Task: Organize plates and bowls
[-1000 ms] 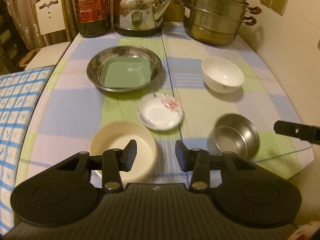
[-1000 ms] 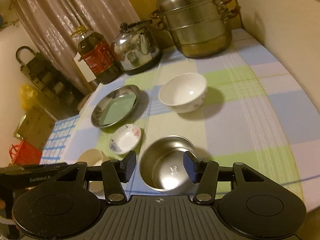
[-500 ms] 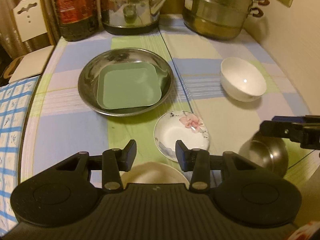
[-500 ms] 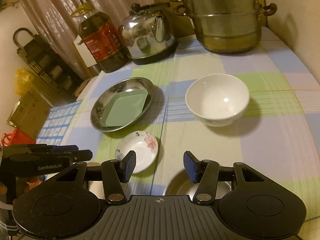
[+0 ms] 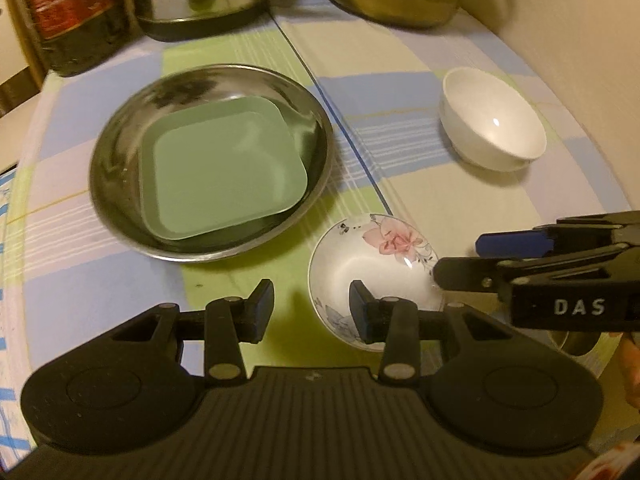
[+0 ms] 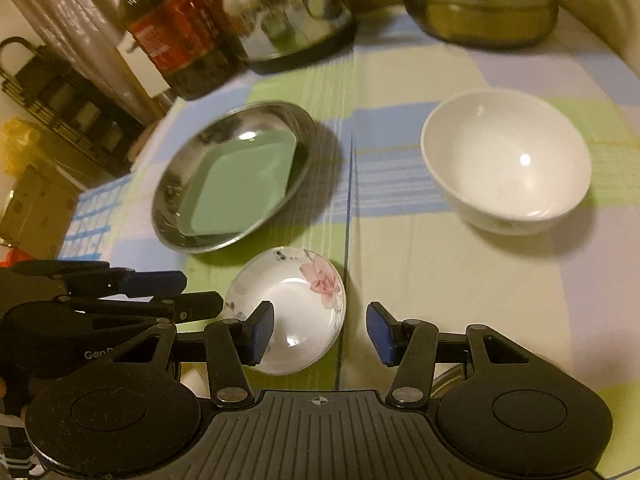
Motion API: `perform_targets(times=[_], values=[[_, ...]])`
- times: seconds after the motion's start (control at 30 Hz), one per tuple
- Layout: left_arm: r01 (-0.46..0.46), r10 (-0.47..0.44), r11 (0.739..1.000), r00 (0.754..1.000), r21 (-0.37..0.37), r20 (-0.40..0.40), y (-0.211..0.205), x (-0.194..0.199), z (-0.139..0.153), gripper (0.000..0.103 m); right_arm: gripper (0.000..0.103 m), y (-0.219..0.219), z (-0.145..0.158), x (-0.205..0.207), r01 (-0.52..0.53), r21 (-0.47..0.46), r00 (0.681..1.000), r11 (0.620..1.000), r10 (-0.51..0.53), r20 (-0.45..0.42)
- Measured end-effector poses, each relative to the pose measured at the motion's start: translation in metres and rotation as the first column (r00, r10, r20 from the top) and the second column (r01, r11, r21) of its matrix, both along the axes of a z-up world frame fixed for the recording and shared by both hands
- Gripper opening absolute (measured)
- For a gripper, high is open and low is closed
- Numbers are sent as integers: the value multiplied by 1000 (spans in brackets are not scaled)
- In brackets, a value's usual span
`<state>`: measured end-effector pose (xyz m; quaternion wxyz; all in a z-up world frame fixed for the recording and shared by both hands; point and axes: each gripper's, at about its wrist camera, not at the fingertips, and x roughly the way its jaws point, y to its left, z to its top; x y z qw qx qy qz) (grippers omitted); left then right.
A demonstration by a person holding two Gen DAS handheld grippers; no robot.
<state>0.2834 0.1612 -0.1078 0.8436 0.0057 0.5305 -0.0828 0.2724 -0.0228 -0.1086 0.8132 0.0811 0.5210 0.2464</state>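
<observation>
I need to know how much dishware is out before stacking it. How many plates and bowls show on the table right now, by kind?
Steel round plates: 1, the steel plate
Green square plates: 1, the green plate lying in it
Flowered saucers: 1, the flowered saucer
White bowls: 1, the white bowl
Steel bowls: 1, the steel bowl, mostly hidden
Total: 5

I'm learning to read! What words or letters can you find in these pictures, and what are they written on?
"DAS": white letters on the side of the right tongs, seen from the left wrist view.
"GenR", cut off after that: pale letters on the body of the left tongs, seen from the right wrist view.
Red label on the oil bottle: has print, but too blurred to read.
The flowered saucer has a picture only, no words.
</observation>
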Motion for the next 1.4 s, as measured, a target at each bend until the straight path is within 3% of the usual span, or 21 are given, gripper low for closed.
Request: perform_targets(times=[0.37,0.53,0.7,1.07,1.4], values=[[63,-64,998,996,-13,-61,3,19,-22,22,34,17,-25,14,29,-95,998,995,-35,-57],[71,-74,997,994,-31,-78,6,23,-27,17,25,19,-28,15,40,-97,997,995,-46,-63],[77,-80,996,994,-49,-74,4,23,-27,8,8,21,-30,15,41,-101,996,994,-48,-69],[82,-85,994,996,-71,-38,1,13,-16,7,4,9,-10,13,72,-77,996,994,-76,-54],[73,-70,995,996,-63,52,5,18,12,7,4,8,14,20,74,-35,997,997,-74,-13]])
